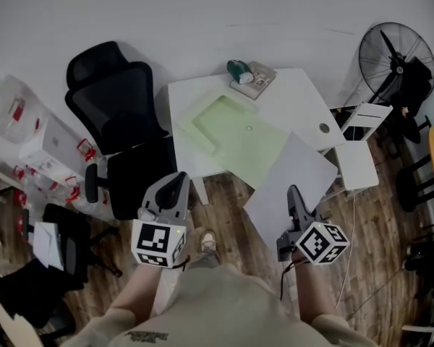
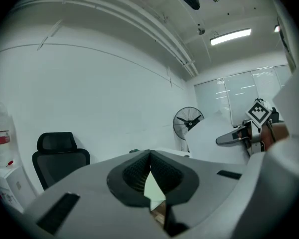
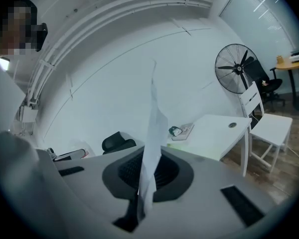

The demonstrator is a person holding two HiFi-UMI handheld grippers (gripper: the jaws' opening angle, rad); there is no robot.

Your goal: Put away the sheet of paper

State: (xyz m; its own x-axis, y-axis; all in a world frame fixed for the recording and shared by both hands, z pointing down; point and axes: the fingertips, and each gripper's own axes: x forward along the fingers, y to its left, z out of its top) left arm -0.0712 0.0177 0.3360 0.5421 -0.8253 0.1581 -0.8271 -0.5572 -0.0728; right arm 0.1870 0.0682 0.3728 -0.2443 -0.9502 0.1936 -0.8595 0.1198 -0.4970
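A white sheet of paper (image 1: 293, 176) hangs in the air over the table's near right corner, pinched at its near edge by my right gripper (image 1: 292, 191), which is shut on it. In the right gripper view the sheet (image 3: 153, 118) stands edge-on, rising from between the closed jaws of my right gripper (image 3: 148, 157). My left gripper (image 1: 179, 176) is held off the table's near left side, shut with nothing in it; its tips (image 2: 150, 153) meet. A pale green folder (image 1: 239, 132) lies flat on the white table (image 1: 296, 92).
A small stack of books with a dark green object (image 1: 249, 76) sits at the table's far edge. A black office chair (image 1: 119, 121) stands left of the table, a white chair (image 1: 358, 157) on the right and a standing fan (image 1: 398, 56) behind it. Boxes and clutter (image 1: 47, 150) fill the far left floor.
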